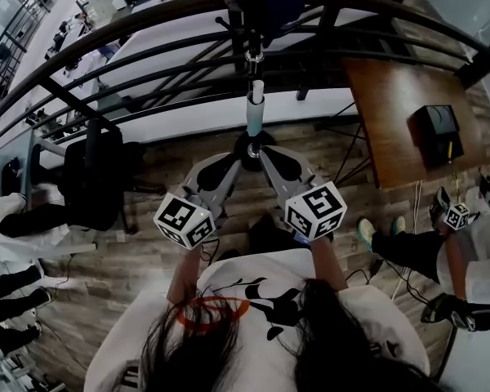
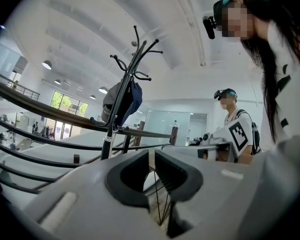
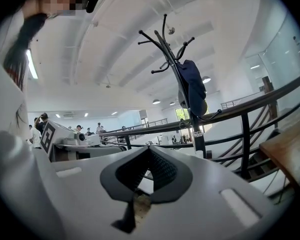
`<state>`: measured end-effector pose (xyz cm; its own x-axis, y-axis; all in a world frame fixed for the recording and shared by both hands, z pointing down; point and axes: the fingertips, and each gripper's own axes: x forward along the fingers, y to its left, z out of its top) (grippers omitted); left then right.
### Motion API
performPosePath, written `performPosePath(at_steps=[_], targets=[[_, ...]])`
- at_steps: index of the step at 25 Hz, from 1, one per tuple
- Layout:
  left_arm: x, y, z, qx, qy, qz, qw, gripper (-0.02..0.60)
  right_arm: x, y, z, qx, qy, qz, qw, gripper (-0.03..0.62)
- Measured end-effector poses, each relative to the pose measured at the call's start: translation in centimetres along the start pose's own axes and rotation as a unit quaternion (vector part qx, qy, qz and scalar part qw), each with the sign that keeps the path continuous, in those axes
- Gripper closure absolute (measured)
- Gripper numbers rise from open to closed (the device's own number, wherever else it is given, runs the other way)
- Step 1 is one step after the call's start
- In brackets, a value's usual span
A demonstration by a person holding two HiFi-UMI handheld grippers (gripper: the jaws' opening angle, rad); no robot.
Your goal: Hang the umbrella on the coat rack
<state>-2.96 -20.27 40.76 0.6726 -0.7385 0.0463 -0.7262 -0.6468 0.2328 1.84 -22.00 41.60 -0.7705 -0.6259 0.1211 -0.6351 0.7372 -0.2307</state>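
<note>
My left tool (image 2: 151, 156) has its jaws a narrow slit apart, with nothing between them. My right tool (image 3: 149, 153) is closed, its tips meeting on nothing. Both point at the coat rack (image 3: 196, 134) just ahead, which stands by the curved railing (image 1: 131, 35). The dark blue umbrella (image 3: 192, 86) hangs high on the rack, clear of both tools.

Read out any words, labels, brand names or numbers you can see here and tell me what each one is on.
None can be read in any view.
On the left marker cube of the left gripper: black-and-white square patterns, no letters.
On the right marker cube of the right gripper: the same.
On the white shirt: a drawing, no words.
</note>
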Motion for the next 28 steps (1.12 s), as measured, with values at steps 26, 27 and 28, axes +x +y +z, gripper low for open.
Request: performPosePath(at_steps=[26, 27, 28], targets=[[-20.6, -8.7, -5.2, -0.039, -0.007, -0.017, 0.9991, 0.546, -8.3, 19.7, -7.2, 0.013, 0.020, -0.029, 0.999, 0.588], [-21.1, -9.1, -5.4, -0.041, -0.007, -0.016, 0.9990, 0.546, -8.8, 20.2, -7.3, 0.013, 0.021, -0.030, 0.999, 0.588], [-21.4, -9.4, -5.5, -0.042, -0.008, -0.016, 0.9990, 0.546, -9.3, 20.5, -7.5, 0.013, 0.022, -0.030, 0.999, 0.588]])
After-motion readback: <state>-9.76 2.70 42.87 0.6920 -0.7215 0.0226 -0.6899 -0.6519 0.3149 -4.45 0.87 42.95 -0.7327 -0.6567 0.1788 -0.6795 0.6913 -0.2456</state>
